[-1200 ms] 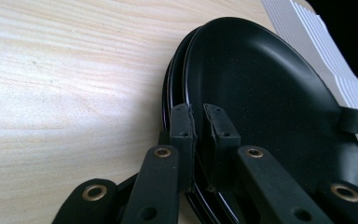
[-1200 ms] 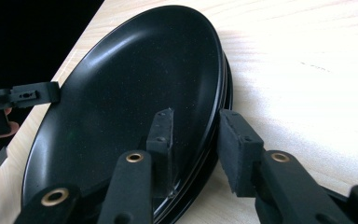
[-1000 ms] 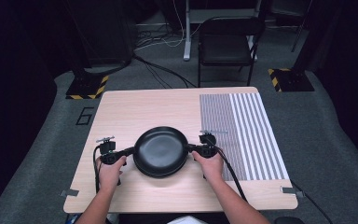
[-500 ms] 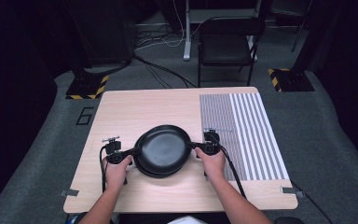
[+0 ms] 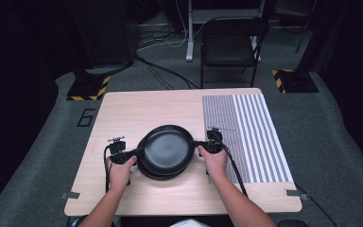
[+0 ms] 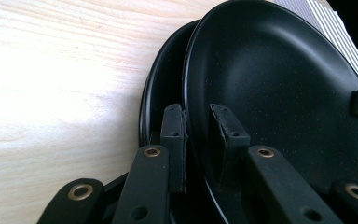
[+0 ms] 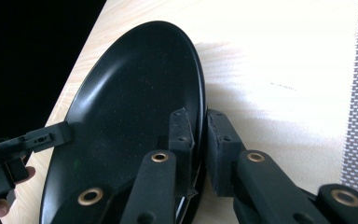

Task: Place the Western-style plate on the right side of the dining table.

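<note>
Between my two grippers I hold a black plate by opposite rims, just above a second black plate on the wooden table. My left gripper clamps the left rim. In the left gripper view its jaws have just been opening slightly, with the rim of the top plate still between the pads and the lower plate behind. My right gripper is shut on the right rim. Its jaws pinch the plate.
A grey striped mat covers the table's right part, close to my right hand. A black chair and cables stand on the floor beyond the far edge. Bare wood lies behind the plates.
The top plate has shifted a little away from me with both grippers. More of the lower plate's near rim shows under it.
</note>
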